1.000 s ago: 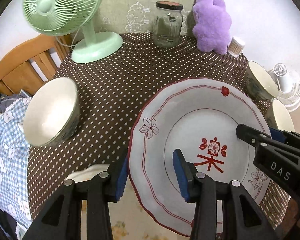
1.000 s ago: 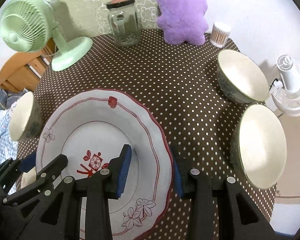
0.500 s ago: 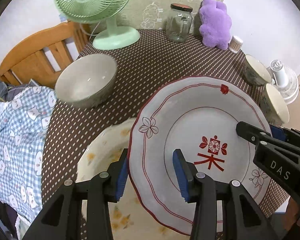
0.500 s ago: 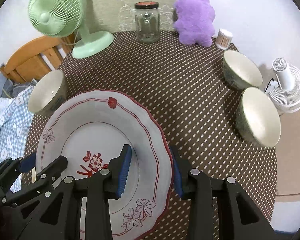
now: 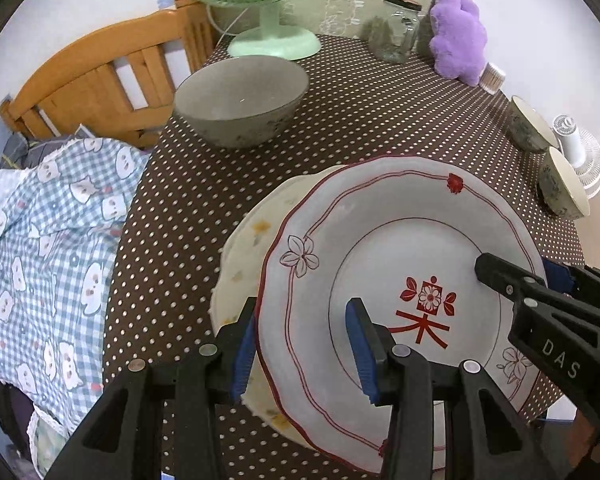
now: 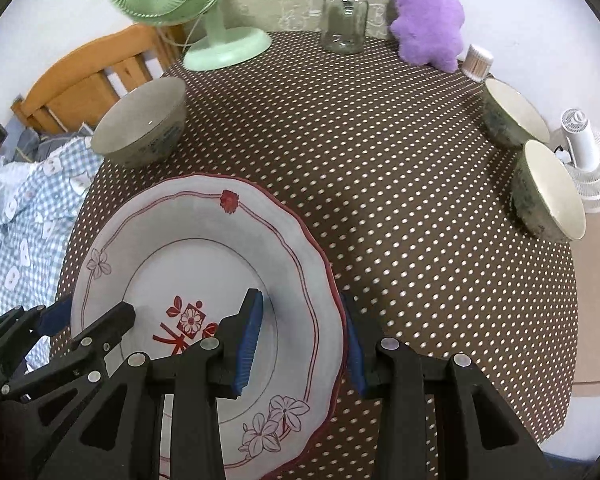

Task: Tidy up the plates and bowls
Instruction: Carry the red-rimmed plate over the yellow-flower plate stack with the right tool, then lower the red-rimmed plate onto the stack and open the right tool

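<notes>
A white plate with red trim and a red flower mark (image 5: 400, 248) (image 6: 204, 264) is held between both grippers. My left gripper (image 5: 300, 320) (image 6: 92, 312) is shut on its left rim. My right gripper (image 6: 300, 308) (image 5: 520, 270) is shut on its right rim. The plate overlaps a cream plate with yellow flowers (image 5: 244, 248) lying on the dotted tablecloth; whether they touch I cannot tell. A grey bowl (image 5: 240, 100) (image 6: 144, 124) stands at the left. Two more bowls (image 6: 512, 116) (image 6: 548, 188) sit at the table's right edge.
At the back stand a green fan (image 6: 220, 48), a glass jar (image 6: 344, 16), a purple plush toy (image 6: 428, 12) and a toothpick tub (image 6: 478, 60). A small white fan (image 6: 584, 160) sits beyond the right edge. A wooden chair (image 5: 92, 80) with checked cloth (image 5: 48, 240) is at the left.
Both grippers have carried the red-trimmed plate toward the near left of the table, so it now hangs over the cream plate. The grey bowl lies farther behind. Both grips are unchanged.
</notes>
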A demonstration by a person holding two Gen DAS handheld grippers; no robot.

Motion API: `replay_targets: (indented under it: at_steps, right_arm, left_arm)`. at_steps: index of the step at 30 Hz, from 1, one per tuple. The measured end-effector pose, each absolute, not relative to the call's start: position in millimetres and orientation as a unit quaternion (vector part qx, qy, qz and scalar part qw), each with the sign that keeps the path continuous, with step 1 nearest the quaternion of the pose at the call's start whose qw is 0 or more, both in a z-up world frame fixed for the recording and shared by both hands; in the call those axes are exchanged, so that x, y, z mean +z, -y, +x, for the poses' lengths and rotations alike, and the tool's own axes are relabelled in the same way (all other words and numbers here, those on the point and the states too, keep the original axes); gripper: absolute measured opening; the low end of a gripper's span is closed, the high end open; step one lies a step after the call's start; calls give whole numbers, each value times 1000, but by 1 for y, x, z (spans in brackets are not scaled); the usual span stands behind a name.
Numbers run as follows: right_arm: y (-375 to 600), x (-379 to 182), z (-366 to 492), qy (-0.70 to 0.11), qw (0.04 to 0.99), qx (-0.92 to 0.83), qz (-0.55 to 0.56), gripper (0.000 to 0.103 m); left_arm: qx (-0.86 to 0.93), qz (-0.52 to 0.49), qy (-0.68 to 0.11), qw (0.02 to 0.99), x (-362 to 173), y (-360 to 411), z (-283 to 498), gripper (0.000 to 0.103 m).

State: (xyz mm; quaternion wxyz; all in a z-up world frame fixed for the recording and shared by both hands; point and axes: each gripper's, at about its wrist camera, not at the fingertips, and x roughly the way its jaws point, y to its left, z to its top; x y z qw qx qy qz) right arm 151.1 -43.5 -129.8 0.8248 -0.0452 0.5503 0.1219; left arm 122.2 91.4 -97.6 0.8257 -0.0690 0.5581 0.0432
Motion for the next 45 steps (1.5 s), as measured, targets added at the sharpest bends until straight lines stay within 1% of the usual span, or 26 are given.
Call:
replay_targets:
  at_steps: [9, 21, 34, 36, 41, 43, 44, 45]
  right_arm:
    - [31, -141, 144, -560, 818, 121, -53, 41]
    - [33, -149, 156, -574, 811, 108, -29, 41]
    - [27, -151, 156, -592, 801, 76, -43, 41]
    - [23, -151, 155, -592, 801, 73, -49, 41]
    - [21, -153, 158, -589, 803, 65, -60, 42]
    - [21, -155, 159, -589, 803, 66, -65, 42]
    - [21, -155, 161, -589, 802, 68, -65, 44]
    - [21, -155, 161, -590, 802, 67, -66, 49]
  left_arm:
    - [43, -73, -561, 823, -108, -106, 116, 43]
    - [47, -46, -555, 829, -111, -106, 130, 43]
    - [74, 8, -539, 839, -119, -91, 140, 43]
    - [74, 13, -538, 840, -120, -87, 140, 47]
    - [71, 3, -535, 842, -119, -89, 140, 49]
    - [65, -3, -536, 842, -118, -91, 140, 53]
    - [61, -5, -538, 841, -118, -91, 141, 56]
    - [62, -4, -539, 840, -119, -91, 140, 57]
